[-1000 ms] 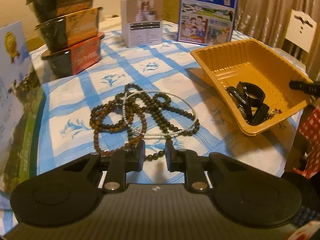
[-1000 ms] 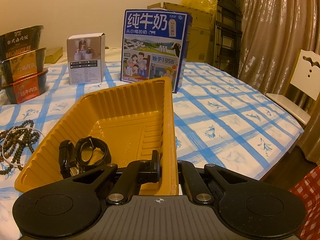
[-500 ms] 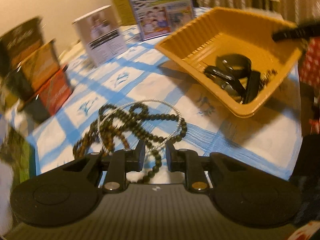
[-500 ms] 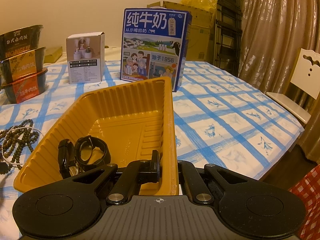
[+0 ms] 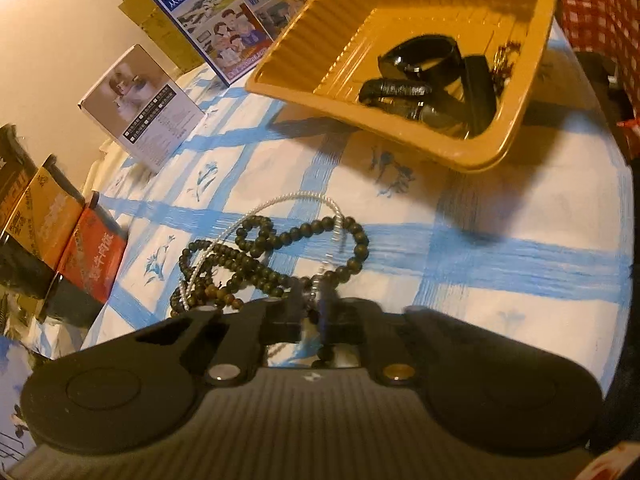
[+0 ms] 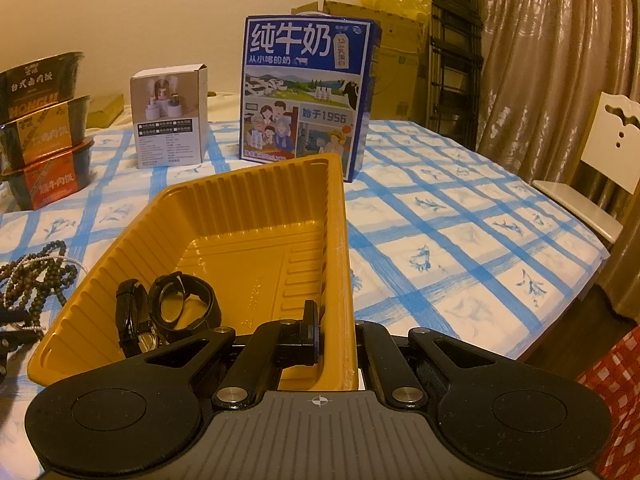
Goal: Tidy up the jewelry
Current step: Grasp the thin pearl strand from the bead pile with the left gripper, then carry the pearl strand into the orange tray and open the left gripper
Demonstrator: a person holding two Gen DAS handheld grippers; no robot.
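Note:
A tangle of dark bead necklaces (image 5: 276,264) and a thin pearl strand (image 5: 280,204) lies on the blue-checked tablecloth; it also shows at the left of the right wrist view (image 6: 36,276). My left gripper (image 5: 314,308) is closed down on the near end of the beads and pearl strand. A yellow plastic tray (image 5: 516,128) holds black watches and bangles (image 5: 424,80). My right gripper (image 6: 336,336) is shut on the near wall of the tray (image 6: 256,216), which is tipped up slightly.
A blue milk carton box (image 6: 308,92) and a small white product box (image 6: 168,116) stand behind the tray. Stacked instant-noodle bowls (image 6: 40,128) sit at the far left. A white chair (image 6: 600,168) stands past the table's right edge.
My left gripper has dropped and tilted toward the necklaces and its fingers have closed in on the beads. The right gripper and tray have hardly moved.

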